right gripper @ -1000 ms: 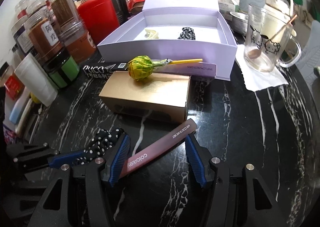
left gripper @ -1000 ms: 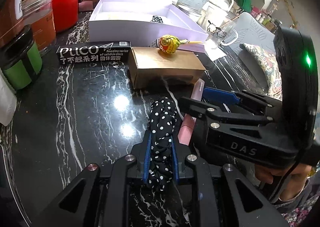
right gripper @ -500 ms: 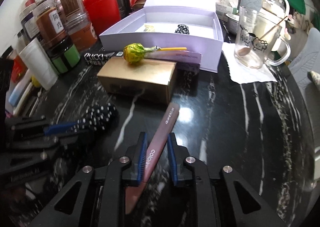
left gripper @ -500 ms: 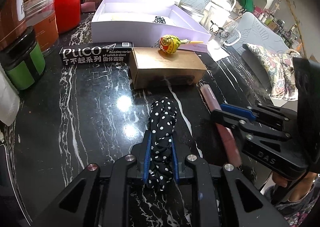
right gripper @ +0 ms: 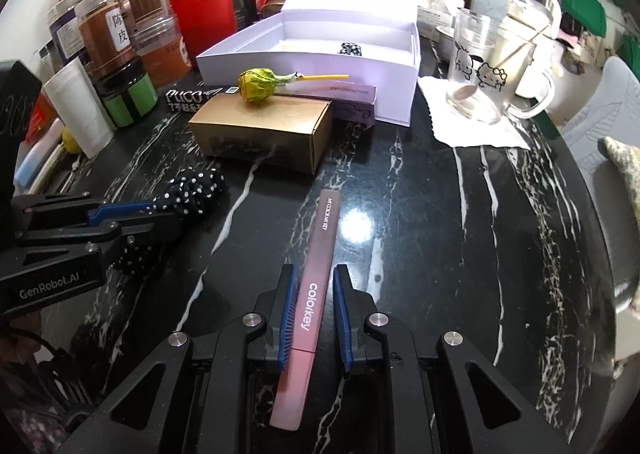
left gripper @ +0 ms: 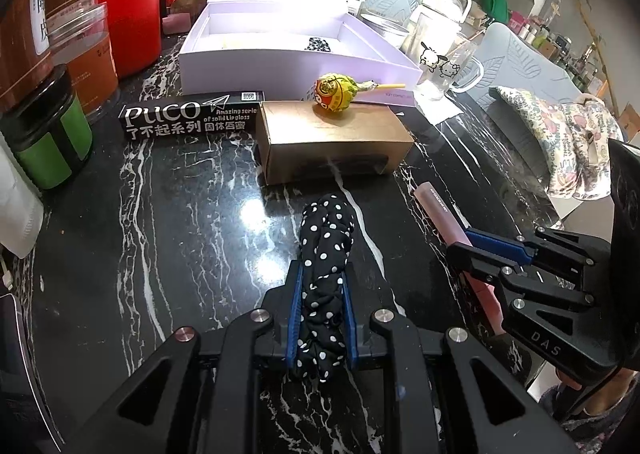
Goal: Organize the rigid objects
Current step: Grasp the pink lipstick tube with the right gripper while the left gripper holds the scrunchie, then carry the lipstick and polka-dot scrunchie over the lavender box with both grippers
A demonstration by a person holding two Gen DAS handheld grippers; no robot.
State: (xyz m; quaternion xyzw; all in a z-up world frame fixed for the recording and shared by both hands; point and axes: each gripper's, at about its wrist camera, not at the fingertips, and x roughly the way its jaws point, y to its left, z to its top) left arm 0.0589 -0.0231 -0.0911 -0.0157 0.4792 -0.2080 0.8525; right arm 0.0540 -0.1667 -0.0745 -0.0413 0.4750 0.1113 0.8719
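Marble table: right tool clamps pink box; left tool clamps scrunchie.

Both cameras sit on my grippers, close above the black marble table, angled steeply down along the fingers. My left view faces the gold box at 12 o'clock; my right view has it at 11 o'clock. Both share the lilac box and each other's gripper.
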